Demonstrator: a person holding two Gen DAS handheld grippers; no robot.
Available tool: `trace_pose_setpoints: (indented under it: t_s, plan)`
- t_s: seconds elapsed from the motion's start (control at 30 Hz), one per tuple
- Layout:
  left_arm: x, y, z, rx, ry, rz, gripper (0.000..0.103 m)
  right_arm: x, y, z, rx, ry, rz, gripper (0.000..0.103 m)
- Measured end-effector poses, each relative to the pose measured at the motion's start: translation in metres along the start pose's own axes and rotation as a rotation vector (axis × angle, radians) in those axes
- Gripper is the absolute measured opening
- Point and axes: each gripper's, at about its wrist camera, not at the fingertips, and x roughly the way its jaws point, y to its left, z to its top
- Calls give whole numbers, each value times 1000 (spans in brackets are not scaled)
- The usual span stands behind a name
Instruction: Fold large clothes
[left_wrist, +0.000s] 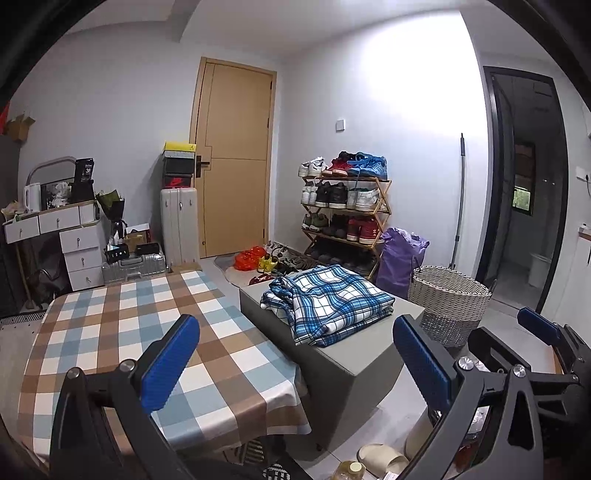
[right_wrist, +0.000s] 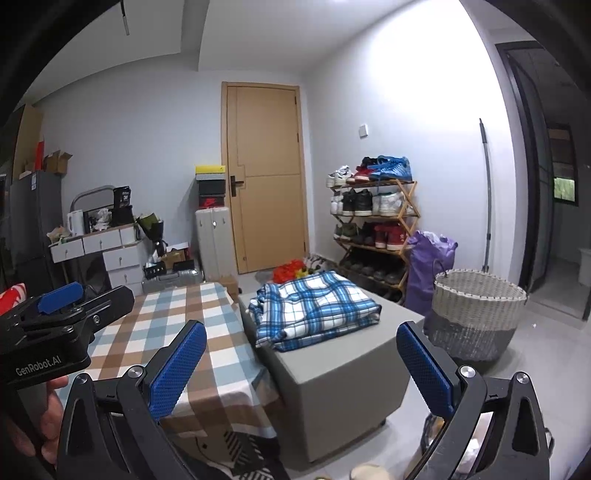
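Observation:
A blue and white plaid garment (left_wrist: 327, 301) lies loosely folded on a grey ottoman (left_wrist: 343, 373); it also shows in the right wrist view (right_wrist: 314, 312). A table with a checked brown, blue and white cloth (left_wrist: 147, 332) stands to the left of the ottoman. My left gripper (left_wrist: 295, 365) is open and empty, held back above the table's near right corner. My right gripper (right_wrist: 301, 369) is open and empty, short of the ottoman (right_wrist: 332, 384). The right gripper shows at the right edge of the left wrist view (left_wrist: 546, 343), and the left one at the left edge of the right wrist view (right_wrist: 62, 310).
A woven laundry basket (left_wrist: 448, 302) stands right of the ottoman, with a purple bag (left_wrist: 400, 256) and a shoe rack (left_wrist: 345, 210) behind. A wooden door (left_wrist: 236, 166), suitcases (left_wrist: 179, 225) and white drawers (left_wrist: 79, 247) line the far wall. Slippers (left_wrist: 384, 458) lie on the floor nearby.

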Motion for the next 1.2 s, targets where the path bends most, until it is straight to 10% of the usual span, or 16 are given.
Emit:
trace_pose_setpoints:
  t_s: [1.2]
  plan:
    - [0, -7, -4, 27, -15, 27, 102, 3, 3, -6, 3, 17, 3, 103]
